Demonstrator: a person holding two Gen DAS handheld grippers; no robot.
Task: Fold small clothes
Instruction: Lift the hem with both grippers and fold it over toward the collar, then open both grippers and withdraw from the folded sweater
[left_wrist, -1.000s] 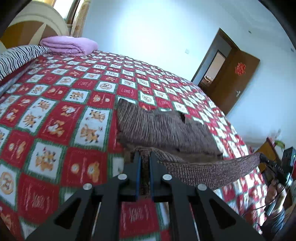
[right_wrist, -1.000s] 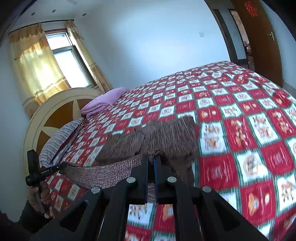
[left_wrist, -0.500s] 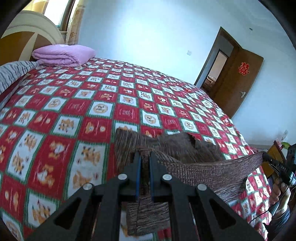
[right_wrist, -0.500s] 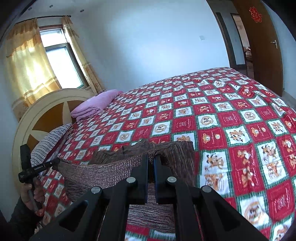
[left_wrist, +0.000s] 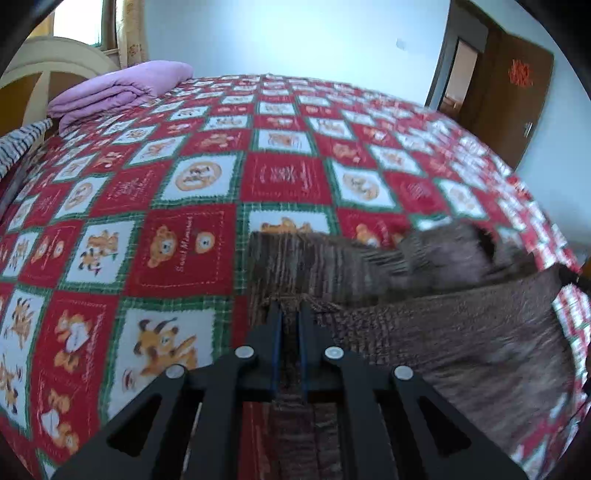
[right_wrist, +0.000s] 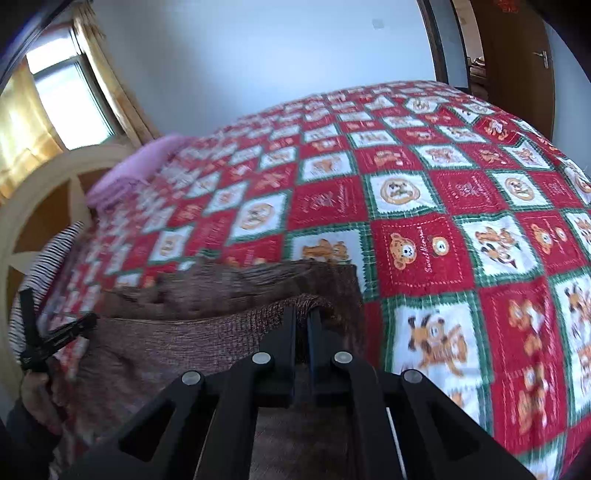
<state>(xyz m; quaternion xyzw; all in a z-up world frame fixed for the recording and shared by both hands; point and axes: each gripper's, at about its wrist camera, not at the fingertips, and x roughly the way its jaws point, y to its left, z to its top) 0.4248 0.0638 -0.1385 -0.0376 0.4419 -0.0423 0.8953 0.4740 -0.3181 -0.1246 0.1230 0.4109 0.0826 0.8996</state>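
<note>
A brown knit garment (left_wrist: 436, 325) lies partly on the red patchwork bedspread (left_wrist: 184, 206). Its near hem is held stretched between my two grippers. My left gripper (left_wrist: 290, 308) is shut on one corner of the hem. My right gripper (right_wrist: 302, 314) is shut on the other corner, and the garment (right_wrist: 177, 343) spreads to its left. The right gripper's tip (left_wrist: 570, 275) shows at the far right of the left wrist view. The left gripper (right_wrist: 55, 338) shows at the far left of the right wrist view. The far part of the garment is blurred.
A folded purple blanket (left_wrist: 122, 86) and a striped pillow (left_wrist: 18, 142) lie near the headboard (right_wrist: 44, 206). A brown door (left_wrist: 509, 88) stands open on the right. A window with yellow curtains (right_wrist: 55, 99) is behind the headboard.
Both grippers have moved forward and down over the bed, carrying the held hem toward the garment's far edge. The lifted cloth now hangs lower and closer to the bedspread.
</note>
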